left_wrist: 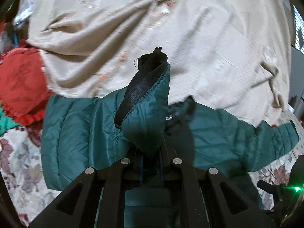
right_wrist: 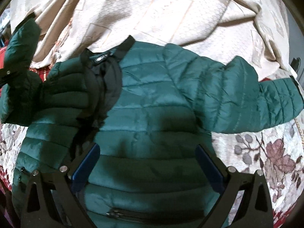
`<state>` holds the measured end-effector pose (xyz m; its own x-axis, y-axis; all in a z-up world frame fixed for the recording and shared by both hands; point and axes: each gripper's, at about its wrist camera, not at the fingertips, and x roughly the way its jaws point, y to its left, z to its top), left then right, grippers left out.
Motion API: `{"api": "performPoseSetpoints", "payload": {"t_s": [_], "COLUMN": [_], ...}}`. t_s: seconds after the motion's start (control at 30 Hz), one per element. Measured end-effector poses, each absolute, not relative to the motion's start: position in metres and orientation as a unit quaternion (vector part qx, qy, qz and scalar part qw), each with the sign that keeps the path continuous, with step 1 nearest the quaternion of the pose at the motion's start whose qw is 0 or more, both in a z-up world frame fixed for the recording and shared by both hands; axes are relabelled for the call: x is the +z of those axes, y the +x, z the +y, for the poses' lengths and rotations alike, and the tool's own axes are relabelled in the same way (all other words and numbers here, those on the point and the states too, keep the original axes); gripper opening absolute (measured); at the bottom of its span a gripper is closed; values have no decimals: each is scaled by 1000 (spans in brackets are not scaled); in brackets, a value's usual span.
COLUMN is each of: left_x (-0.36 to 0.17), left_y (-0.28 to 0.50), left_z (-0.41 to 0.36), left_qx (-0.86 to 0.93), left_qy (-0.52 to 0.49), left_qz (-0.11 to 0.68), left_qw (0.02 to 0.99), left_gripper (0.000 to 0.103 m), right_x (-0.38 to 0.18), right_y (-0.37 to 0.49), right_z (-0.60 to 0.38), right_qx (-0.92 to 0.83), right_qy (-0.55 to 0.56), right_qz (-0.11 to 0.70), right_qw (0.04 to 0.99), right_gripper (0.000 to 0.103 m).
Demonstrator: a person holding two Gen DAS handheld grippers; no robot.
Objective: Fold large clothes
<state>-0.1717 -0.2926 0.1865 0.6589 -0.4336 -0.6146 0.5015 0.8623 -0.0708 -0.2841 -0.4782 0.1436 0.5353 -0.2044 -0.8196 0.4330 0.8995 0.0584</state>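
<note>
A dark green quilted puffer jacket lies spread on a floral bedspread, collar away from me, one sleeve stretched to the right. My left gripper is shut on the other sleeve's cuff, which stands up with its black lining showing; the lifted sleeve also shows in the right wrist view. My right gripper is open, its blue pads spread wide just above the jacket's lower front, holding nothing.
A cream blanket lies crumpled beyond the jacket. A red ruffled cushion sits to the left in the left wrist view. The floral bedspread shows on both sides of the jacket.
</note>
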Motion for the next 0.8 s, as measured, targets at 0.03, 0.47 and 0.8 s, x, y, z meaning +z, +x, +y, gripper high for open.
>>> {"api": "performPoseSetpoints", "payload": {"t_s": [0.03,0.47,0.8], "left_x": [183,116,128], "left_y": [-174,-177,-161], "left_z": [-303,-373,-318], "left_qx": [-264,-335,-403], "left_qy": [55,56,-36], "left_qz": [327,392,430], "left_qw": [906,855,807], "left_gripper": [0,0,38], "right_x": [142,118,119], "right_y": [-286,-303,-306], "right_z": [-482,-519,-525], "right_qx": [-187,-212,-204], "right_qy": [128,149,172], "right_qz": [447,466,462], "right_qw": [866,846,846], "right_gripper": [102,102,102]}}
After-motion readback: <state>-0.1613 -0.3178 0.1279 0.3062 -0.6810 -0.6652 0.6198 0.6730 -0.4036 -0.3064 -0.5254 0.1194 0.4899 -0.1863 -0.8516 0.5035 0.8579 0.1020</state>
